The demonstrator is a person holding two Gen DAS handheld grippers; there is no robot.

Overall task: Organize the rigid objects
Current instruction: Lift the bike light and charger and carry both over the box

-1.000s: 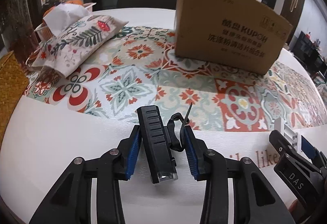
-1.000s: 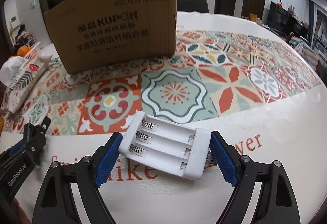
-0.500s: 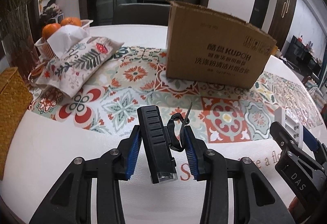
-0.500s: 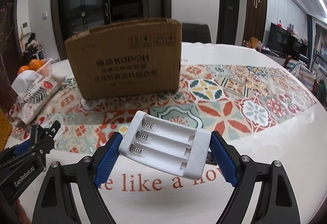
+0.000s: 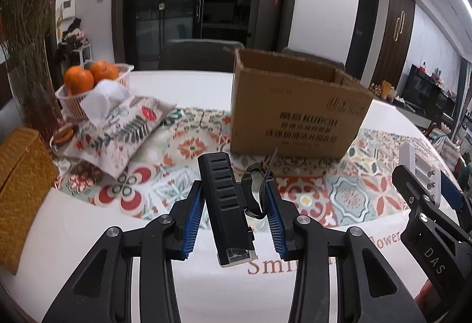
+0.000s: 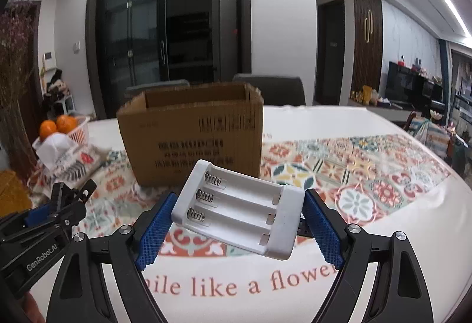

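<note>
The left gripper (image 5: 234, 215) is clamping a black flashlight (image 5: 225, 205) lengthwise; the right gripper (image 6: 236, 222) is gripping a white battery holder (image 6: 240, 206) by its ends — both raised above the desk (image 6: 398, 234), the open box (image 6: 191, 131) at 12 o'clock, likely their destination.

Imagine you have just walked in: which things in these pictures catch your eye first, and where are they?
A white battery holder with three empty spring slots sits gripped in the right tool, and a black ribbed flashlight in the left tool. Behind both, an open cardboard box stands on the patterned tablecloth.
</note>
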